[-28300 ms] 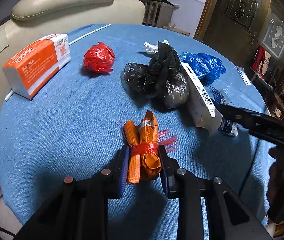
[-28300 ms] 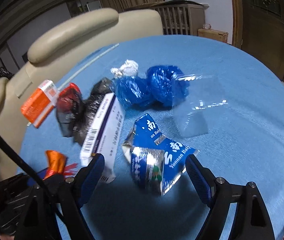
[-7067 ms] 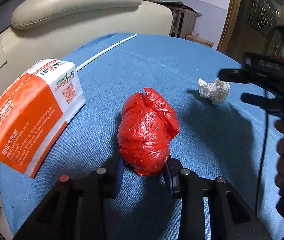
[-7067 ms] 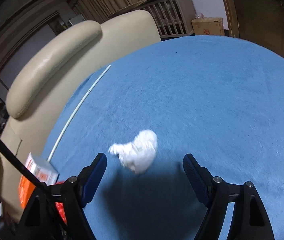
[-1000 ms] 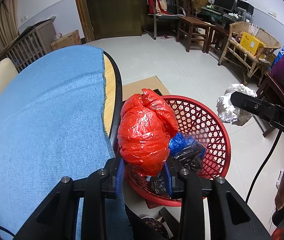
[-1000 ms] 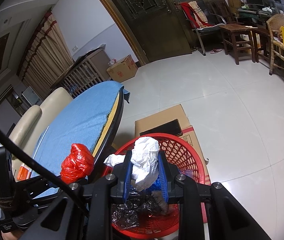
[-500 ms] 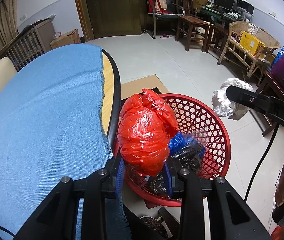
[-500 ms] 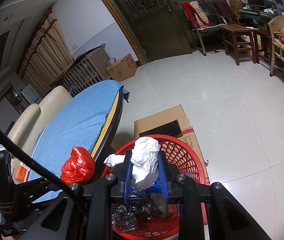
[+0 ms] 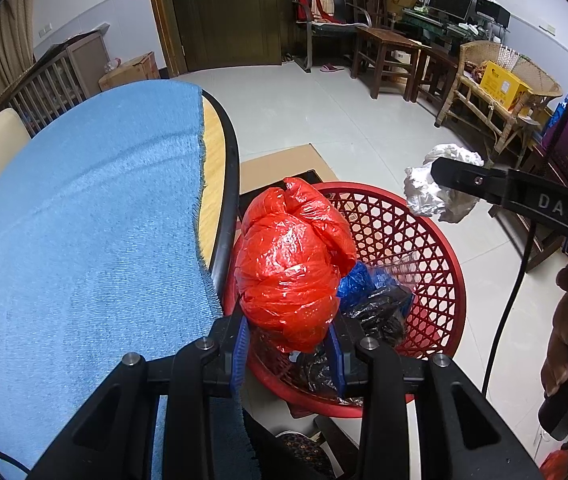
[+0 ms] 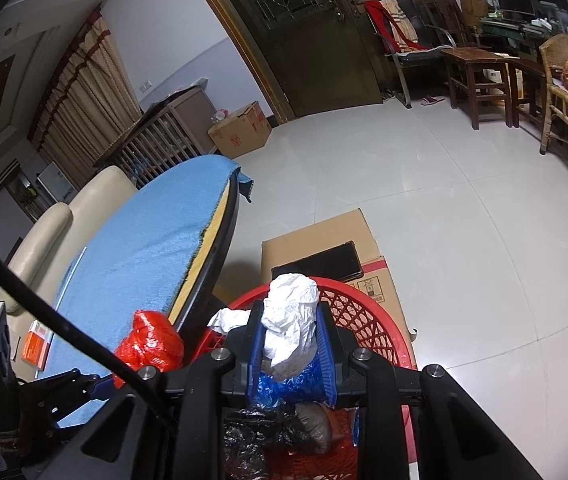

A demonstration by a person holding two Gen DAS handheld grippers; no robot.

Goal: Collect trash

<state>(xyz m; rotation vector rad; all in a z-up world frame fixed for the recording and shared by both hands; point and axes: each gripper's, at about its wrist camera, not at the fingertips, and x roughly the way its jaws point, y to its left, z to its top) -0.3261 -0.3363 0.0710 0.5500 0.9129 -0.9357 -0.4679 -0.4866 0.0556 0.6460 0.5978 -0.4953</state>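
Red bag [image 9: 294, 264] — now nearer basket [image 9: 436, 240]

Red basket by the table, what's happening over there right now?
A person holding a gripper in each hand is clearing trash into the red plastic basket on the floor beside the blue-clothed round table. The left gripper is clamped on a red plastic bag bundle, and the right gripper is clamped on a crumpled white paper wad. Both are held over the basket, not yet released. Blue and black bags already lie inside.
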